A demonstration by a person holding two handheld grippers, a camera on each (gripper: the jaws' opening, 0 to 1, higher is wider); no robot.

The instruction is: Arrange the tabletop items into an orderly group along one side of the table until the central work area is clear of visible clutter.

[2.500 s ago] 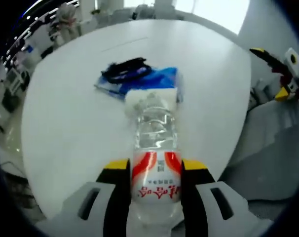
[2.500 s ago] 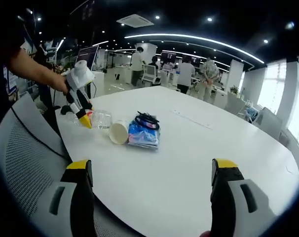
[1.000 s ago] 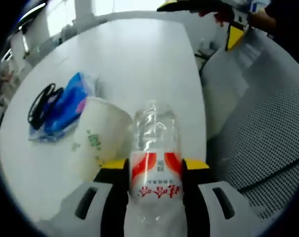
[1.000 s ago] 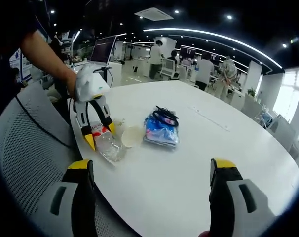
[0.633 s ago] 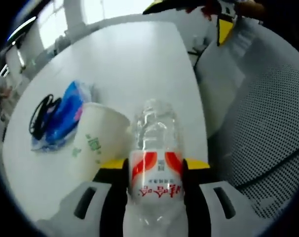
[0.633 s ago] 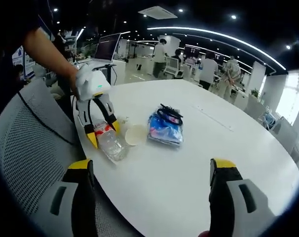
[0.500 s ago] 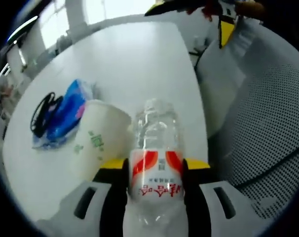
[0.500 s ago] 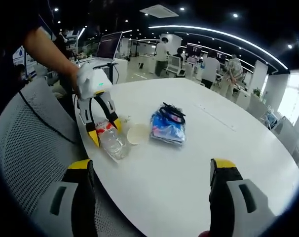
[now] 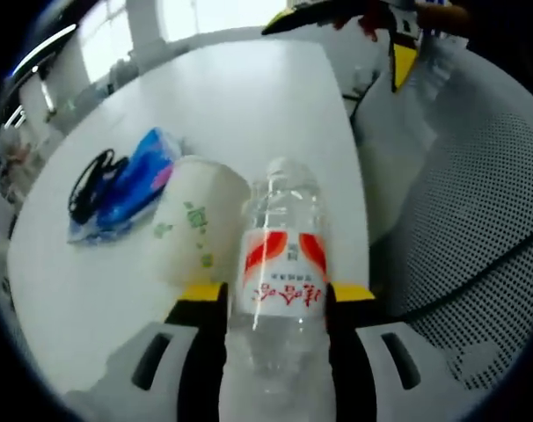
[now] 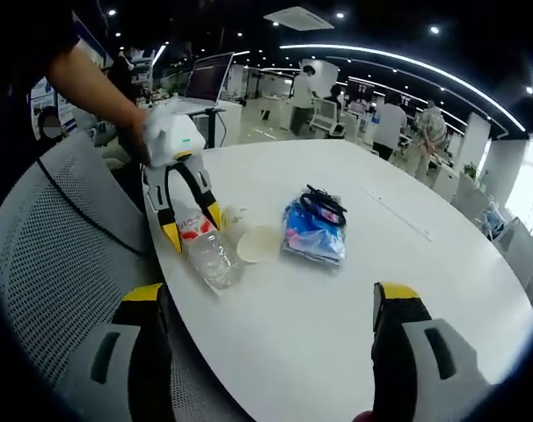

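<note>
A clear water bottle [image 9: 280, 264] with a red and white label lies on its side on the white table [image 9: 240, 97], cap pointing away. My left gripper [image 9: 273, 292] is shut on the bottle's label. A paper cup [image 9: 196, 233] lies on its side, touching the bottle's left. Beyond the cup lies a blue packet [image 9: 130, 180] with a black cable [image 9: 91, 171] on top. The right gripper view shows the left gripper [image 10: 193, 229] astride the bottle [image 10: 212, 255], beside the cup [image 10: 256, 244] and packet [image 10: 315, 230]. My right gripper [image 10: 268, 294] is open over the table edge, holding nothing.
A grey mesh chair [image 10: 64, 264] stands against the table edge by the bottle, and its mesh back [image 9: 460, 220] fills the right of the left gripper view. The table [image 10: 354, 352] stretches wide and bare past the packet. People and desks stand far behind.
The left gripper has carried the bottle round to the near table edge and laid it beside the cup. In the last half second the bottle sits further forward between the jaws.
</note>
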